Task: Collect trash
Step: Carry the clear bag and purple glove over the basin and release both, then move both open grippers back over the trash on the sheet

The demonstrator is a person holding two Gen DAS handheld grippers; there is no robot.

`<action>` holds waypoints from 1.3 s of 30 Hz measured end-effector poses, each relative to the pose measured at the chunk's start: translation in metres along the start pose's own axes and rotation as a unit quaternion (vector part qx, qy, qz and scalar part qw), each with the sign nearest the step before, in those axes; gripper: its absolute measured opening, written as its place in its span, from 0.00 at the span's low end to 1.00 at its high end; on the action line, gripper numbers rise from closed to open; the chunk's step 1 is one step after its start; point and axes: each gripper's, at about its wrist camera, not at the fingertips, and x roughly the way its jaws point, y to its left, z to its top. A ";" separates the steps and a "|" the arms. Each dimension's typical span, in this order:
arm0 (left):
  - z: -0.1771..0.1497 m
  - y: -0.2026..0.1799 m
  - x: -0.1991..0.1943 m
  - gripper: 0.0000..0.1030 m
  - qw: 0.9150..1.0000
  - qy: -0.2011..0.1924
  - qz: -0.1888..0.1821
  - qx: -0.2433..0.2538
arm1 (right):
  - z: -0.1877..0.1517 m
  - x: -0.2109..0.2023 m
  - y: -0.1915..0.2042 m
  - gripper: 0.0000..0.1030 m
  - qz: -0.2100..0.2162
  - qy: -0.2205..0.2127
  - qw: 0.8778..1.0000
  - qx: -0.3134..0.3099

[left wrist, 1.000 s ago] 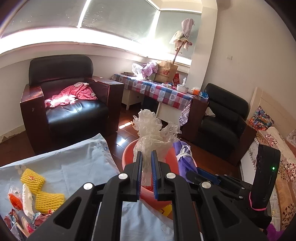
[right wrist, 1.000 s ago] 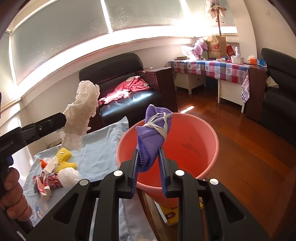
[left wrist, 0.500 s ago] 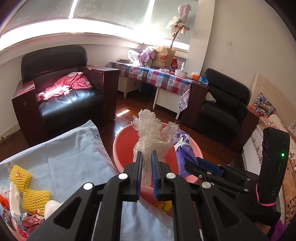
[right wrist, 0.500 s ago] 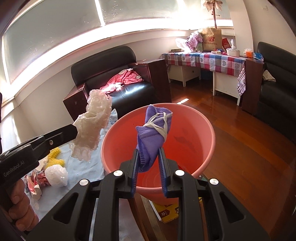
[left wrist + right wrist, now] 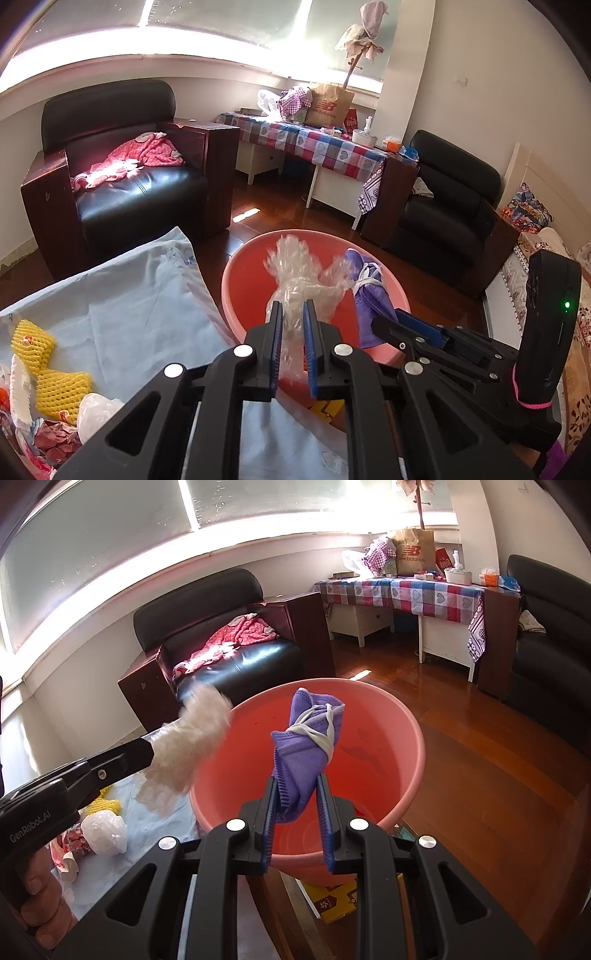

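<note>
1. The left tongs (image 5: 291,317) are nearly closed, pinching a crumpled clear plastic wrapper (image 5: 299,280); the right tongs (image 5: 297,794) are narrowly parted and clamped on a folded purple face mask (image 5: 306,734).
2. Over the last second both tongs have come forward and down, so wrapper and mask now hang over the mouth of the pink basin (image 5: 402,775) instead of short of it.
3. That puts the drop next, I judge: both pieces look placed to fall inside.
4. More trash, yellow foam netting (image 5: 48,380) and a white plastic wad (image 5: 105,832), lies on the blue-clothed counter (image 5: 133,317), left of the tongs.
</note>
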 end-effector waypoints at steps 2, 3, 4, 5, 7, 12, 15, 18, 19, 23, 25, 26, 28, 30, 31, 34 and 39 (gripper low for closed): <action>0.000 0.000 0.001 0.10 1.000 0.000 -0.002 -0.004 | 0.000 0.001 0.000 0.21 -0.001 0.000 1.000 0.000; 0.000 0.000 0.001 0.10 1.000 -0.001 -0.002 -0.006 | 0.000 0.001 0.000 0.21 -0.001 0.000 1.000 0.000; -0.001 0.000 0.001 0.12 1.000 -0.002 -0.002 -0.008 | 0.000 0.001 0.000 0.21 -0.001 0.000 1.000 0.000; -0.001 0.000 0.000 0.13 1.000 -0.003 -0.004 -0.010 | 0.000 0.000 -0.001 0.21 -0.001 0.000 1.000 0.000; -0.002 -0.001 -0.003 0.21 1.000 -0.007 -0.004 -0.011 | 0.000 0.001 0.000 0.21 -0.002 -0.001 1.000 -0.001; -0.002 0.000 -0.017 0.41 1.000 -0.022 -0.002 -0.016 | -0.002 0.000 -0.004 0.21 -0.005 -0.001 1.000 -0.002; -0.002 0.001 -0.027 0.47 0.999 -0.029 -0.003 -0.020 | -0.002 0.001 -0.004 0.22 -0.010 0.006 1.000 -0.002; -0.002 0.004 -0.039 0.50 0.999 -0.037 -0.002 -0.022 | -0.001 0.006 -0.005 0.22 -0.016 0.024 1.000 0.002; -0.003 0.005 -0.042 0.51 0.999 -0.038 -0.002 -0.023 | -0.001 0.006 -0.005 0.22 -0.014 0.025 1.000 0.007; -0.005 0.010 -0.055 0.53 0.999 -0.041 -0.003 -0.035 | 0.001 0.006 -0.008 0.32 -0.012 0.025 0.999 0.022; -0.006 0.012 -0.061 0.54 0.998 -0.043 -0.001 -0.039 | 0.002 0.002 -0.007 0.39 -0.009 0.018 1.000 0.020; -0.007 0.014 -0.063 0.54 0.998 -0.045 0.000 -0.041 | 0.002 0.000 -0.006 0.39 -0.009 0.016 1.000 0.018; -0.010 0.016 -0.069 0.54 0.998 -0.047 0.003 -0.045 | 0.003 -0.005 -0.002 0.39 -0.009 0.010 1.000 0.012; -0.013 0.019 -0.075 0.54 0.998 -0.049 0.007 -0.050 | 0.003 -0.011 0.002 0.39 -0.006 0.001 1.000 0.007; -0.015 0.021 -0.078 0.54 0.997 -0.050 0.011 -0.053 | 0.004 -0.014 0.005 0.39 -0.005 -0.003 1.000 0.003; -0.019 0.028 -0.087 0.54 0.997 -0.054 0.020 -0.059 | 0.004 -0.024 0.016 0.39 -0.002 -0.019 1.000 -0.016; -0.031 0.040 -0.109 0.54 0.994 -0.065 0.043 -0.073 | 0.000 -0.041 0.039 0.39 0.021 -0.057 0.997 -0.047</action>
